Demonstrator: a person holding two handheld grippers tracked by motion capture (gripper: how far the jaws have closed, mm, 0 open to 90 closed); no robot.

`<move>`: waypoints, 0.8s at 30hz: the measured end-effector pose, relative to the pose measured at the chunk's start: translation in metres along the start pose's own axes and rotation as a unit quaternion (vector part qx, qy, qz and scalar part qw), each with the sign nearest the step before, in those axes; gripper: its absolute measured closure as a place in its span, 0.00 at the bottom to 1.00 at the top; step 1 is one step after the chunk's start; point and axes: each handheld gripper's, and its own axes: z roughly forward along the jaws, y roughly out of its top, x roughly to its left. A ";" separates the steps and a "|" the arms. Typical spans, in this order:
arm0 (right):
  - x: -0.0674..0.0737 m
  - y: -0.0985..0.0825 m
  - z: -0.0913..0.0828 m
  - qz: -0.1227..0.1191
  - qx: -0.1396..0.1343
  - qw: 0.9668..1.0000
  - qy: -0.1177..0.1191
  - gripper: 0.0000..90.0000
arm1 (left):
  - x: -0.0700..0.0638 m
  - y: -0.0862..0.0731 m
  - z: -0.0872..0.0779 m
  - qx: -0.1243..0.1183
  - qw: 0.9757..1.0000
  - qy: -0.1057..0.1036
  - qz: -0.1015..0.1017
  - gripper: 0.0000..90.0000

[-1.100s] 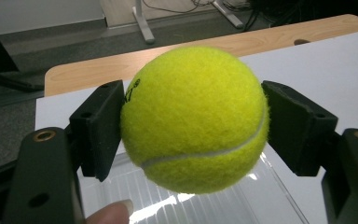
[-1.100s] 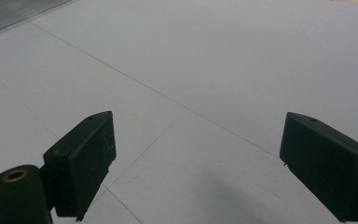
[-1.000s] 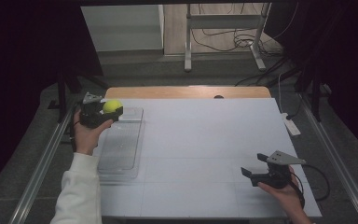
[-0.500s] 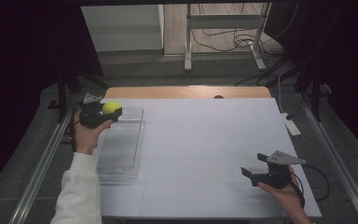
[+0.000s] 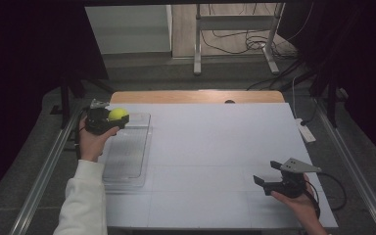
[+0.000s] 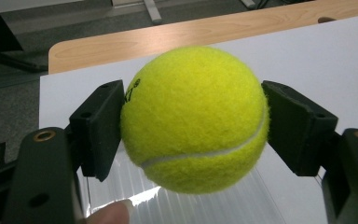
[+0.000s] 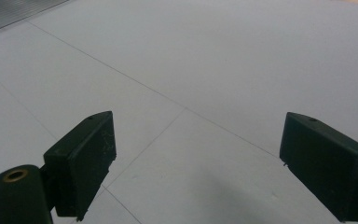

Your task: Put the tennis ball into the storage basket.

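A yellow tennis ball (image 6: 193, 119) is pinched between the two black jaws of my left gripper (image 6: 193, 121), which is shut on it. From above, the ball (image 5: 118, 114) and left gripper (image 5: 122, 119) hang over the far end of a clear plastic tray (image 5: 127, 156) at the table's left side. A fingertip shows at the bottom of the left gripper view. My right gripper (image 5: 263, 182) rests low near the table's front right corner, its jaws wide open with nothing between them (image 7: 193, 163), over bare white surface.
The white table top (image 5: 215, 147) has a wooden strip (image 5: 191, 96) along its far edge. A white remote-like object (image 5: 305, 131) lies at the right edge. Metal rails run along both sides. Cables and a stand sit on the floor beyond.
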 end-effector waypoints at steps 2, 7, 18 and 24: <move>0.000 0.000 0.000 0.000 0.000 1.000 0.000 0.12 | 0.001 0.000 0.001 0.003 1.000 0.000 0.000 0.29; 0.000 0.000 0.000 0.001 0.000 1.000 0.000 0.12 | 0.001 0.000 0.004 0.010 1.000 0.005 -0.001 0.29; -0.001 0.000 -0.001 0.003 -0.002 1.000 0.000 0.12 | 0.002 -0.003 0.020 0.049 0.999 0.019 0.008 0.29; -0.001 0.000 0.000 0.004 0.000 1.000 0.000 0.12 | 0.001 -0.004 0.027 0.066 0.997 0.025 0.015 0.29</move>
